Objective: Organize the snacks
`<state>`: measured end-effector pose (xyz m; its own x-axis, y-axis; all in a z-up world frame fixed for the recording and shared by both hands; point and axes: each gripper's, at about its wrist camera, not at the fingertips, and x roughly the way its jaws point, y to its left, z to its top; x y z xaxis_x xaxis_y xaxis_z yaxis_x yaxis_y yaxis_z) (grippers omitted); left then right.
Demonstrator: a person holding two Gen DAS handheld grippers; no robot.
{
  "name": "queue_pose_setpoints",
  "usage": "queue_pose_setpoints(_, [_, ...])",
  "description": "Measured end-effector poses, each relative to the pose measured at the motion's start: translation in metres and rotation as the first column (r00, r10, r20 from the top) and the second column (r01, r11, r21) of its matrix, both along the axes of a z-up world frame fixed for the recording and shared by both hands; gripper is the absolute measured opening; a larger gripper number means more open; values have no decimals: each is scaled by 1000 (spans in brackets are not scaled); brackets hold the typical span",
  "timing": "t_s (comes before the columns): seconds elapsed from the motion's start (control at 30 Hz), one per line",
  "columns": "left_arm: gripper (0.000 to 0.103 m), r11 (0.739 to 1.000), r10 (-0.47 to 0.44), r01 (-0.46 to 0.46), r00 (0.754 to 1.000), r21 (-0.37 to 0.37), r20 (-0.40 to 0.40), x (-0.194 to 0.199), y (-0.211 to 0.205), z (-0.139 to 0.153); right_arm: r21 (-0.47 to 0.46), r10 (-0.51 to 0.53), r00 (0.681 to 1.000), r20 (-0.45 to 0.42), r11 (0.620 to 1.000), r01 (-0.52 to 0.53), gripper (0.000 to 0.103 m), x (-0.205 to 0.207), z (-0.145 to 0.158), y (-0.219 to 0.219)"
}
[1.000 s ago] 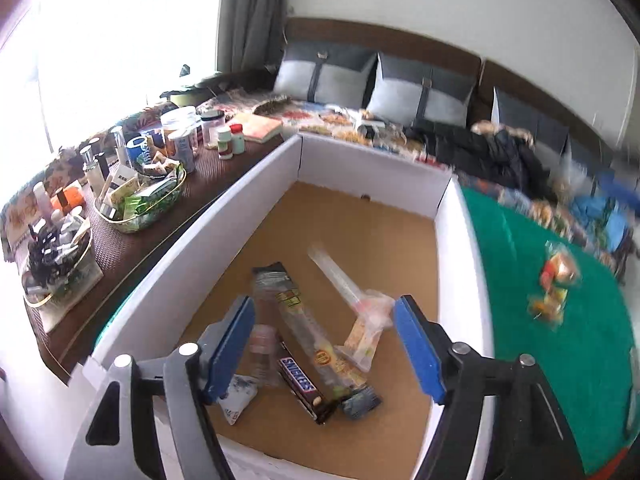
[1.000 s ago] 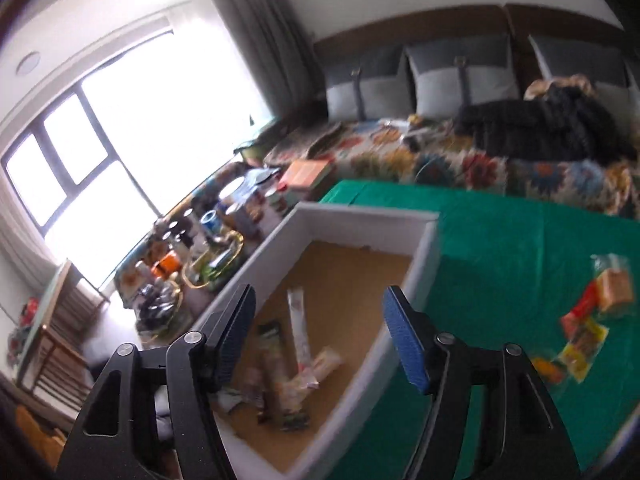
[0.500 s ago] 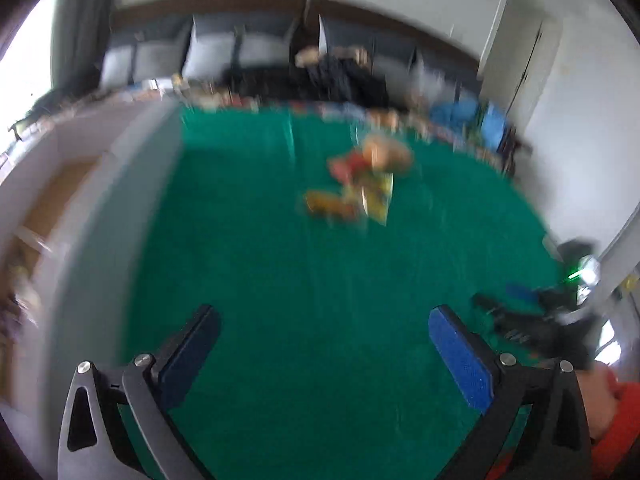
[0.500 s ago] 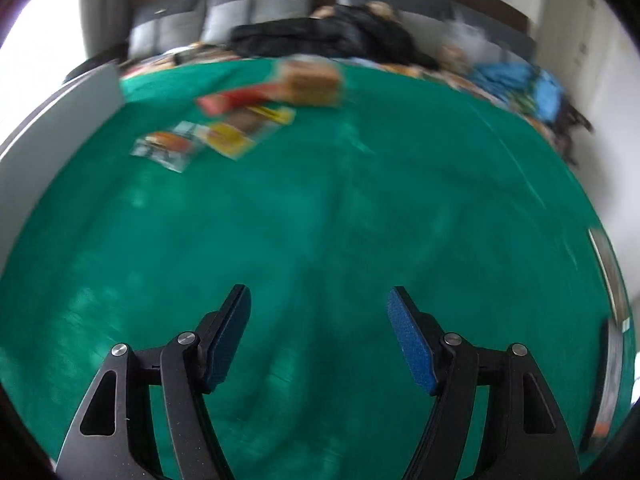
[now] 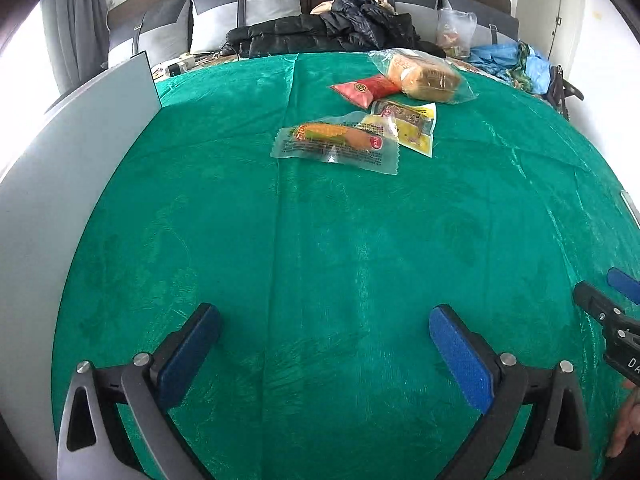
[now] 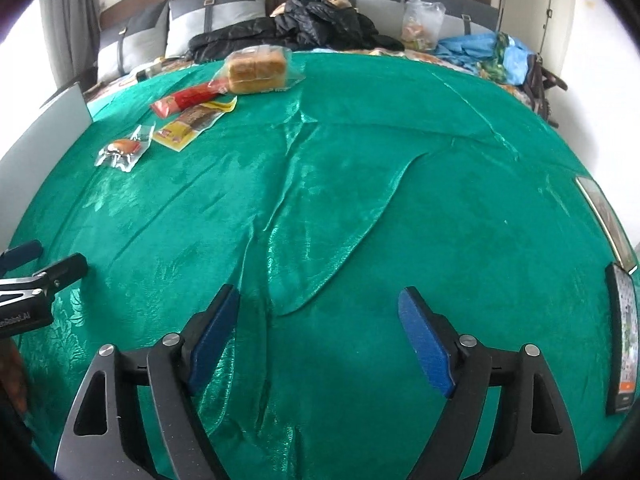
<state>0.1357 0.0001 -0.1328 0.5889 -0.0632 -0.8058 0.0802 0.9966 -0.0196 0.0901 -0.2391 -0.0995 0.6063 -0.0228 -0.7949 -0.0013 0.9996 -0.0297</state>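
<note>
1. Snacks left: sausage pack (image 5: 336, 144), yellow pack (image 5: 404, 126), red pack (image 5: 366, 89) and bread (image 5: 426, 76) lie far on the green cloth (image 5: 320, 260).
2. Box (image 5: 60, 160) stands left; its contents are hidden.
3. Left gripper (image 5: 324, 344) and right gripper (image 6: 316, 328) hang near, both released and empty.

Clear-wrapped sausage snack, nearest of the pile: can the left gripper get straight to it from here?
Probably yes. The left gripper is open and empty, and only bare green cloth lies between it and the sausage snack. The snack's far end meets the yellow packet, and the box wall stays off to the left.
</note>
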Motion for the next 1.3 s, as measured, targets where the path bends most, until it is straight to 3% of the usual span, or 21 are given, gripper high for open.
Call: queue_pose_setpoints(1.3, [103, 1000, -1, 1, 1000, 3, -1, 4, -1, 0, 1, 0, 1000, 0, 1000, 0, 86, -1, -1, -1])
